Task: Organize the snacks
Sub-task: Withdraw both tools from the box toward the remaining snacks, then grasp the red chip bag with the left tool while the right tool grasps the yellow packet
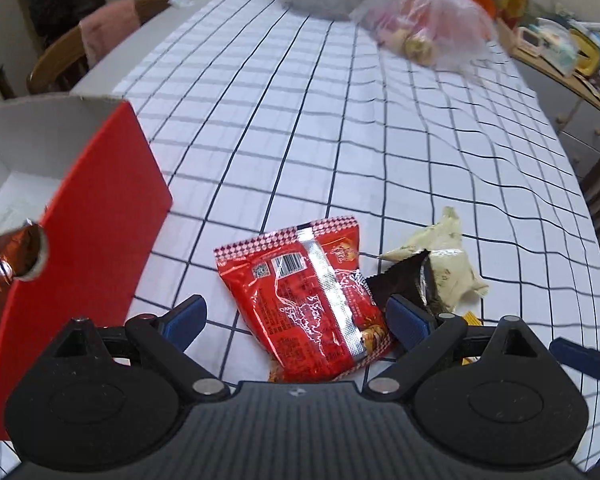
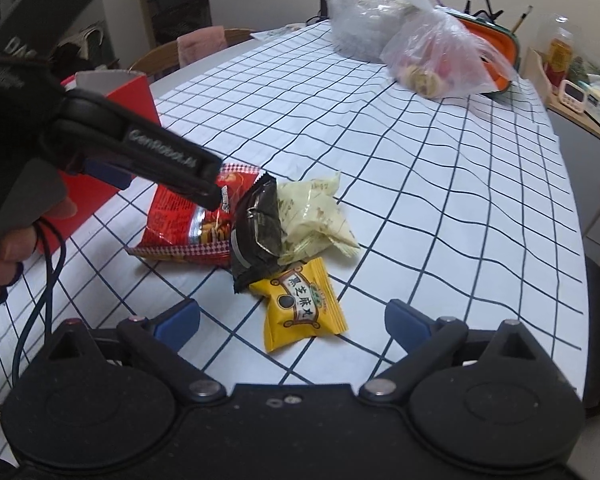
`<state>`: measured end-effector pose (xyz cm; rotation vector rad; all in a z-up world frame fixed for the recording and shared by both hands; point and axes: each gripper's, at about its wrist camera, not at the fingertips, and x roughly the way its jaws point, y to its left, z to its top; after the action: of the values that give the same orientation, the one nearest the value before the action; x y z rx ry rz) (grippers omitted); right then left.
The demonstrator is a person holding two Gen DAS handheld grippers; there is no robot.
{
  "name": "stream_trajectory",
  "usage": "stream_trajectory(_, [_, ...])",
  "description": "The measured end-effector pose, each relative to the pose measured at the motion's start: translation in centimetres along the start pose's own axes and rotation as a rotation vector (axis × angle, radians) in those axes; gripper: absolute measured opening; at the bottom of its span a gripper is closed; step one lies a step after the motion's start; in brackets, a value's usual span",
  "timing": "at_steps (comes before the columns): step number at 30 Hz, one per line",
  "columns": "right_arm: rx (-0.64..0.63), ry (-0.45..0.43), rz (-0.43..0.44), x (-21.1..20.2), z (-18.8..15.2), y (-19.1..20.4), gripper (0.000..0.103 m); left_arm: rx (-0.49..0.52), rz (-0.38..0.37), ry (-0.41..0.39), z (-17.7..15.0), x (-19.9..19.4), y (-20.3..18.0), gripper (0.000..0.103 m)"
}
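While left gripper (image 1: 296,316) hangs spread over red snack packet (image 1: 312,300) on bench (image 1: 340,128), black packet (image 1: 404,276) overlapping its edge may snag; right gripper (image 2: 292,320) spread, empty, near yellow packet (image 2: 300,304).

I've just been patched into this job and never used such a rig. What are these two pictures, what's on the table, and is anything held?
No robot arm here: a person holds one two-finger gripper in each hand, with a camera looking along its fingers. The left gripper hangs open over a red snack packet, holding nothing. The right gripper is open too, above a yellow packet. A black packet and cream packets lie beside them on the checked tablecloth. A red box stands left.
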<state>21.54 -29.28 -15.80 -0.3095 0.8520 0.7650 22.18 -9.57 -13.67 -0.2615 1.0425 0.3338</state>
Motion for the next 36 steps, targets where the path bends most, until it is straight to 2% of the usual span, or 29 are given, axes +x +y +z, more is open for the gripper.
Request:
stream_trajectory(8, [-0.057,0.017,0.016,2.0,0.2,0.2,0.097,-0.048,0.007,0.041,1.0,1.3,-0.7,0.097])
stream_trajectory(12, [-0.084,0.031,0.019,2.9,0.1,0.4,0.094,-0.085,0.014,0.088,1.3,2.4,-0.4,0.097])
stream_trajectory(22, [-0.114,0.066,0.023,4.0,0.3,0.6,0.081,-0.119,0.044,0.158,1.6,3.7,-0.3,0.097])
stream_trajectory(26, [-0.125,0.070,0.019,4.3,0.4,0.5,0.079,-0.122,0.062,0.184,1.6,4.2,-0.6,0.096])
stream_trajectory(32, [-0.116,0.067,0.018,4.2,0.4,0.3,0.068,-0.134,0.050,0.203,1.5,4.5,-0.5,0.089])
stream_trajectory(36, [-0.111,0.061,0.020,4.0,0.4,0.1,0.053,-0.128,0.042,0.207,1.5,4.5,-0.4,0.085])
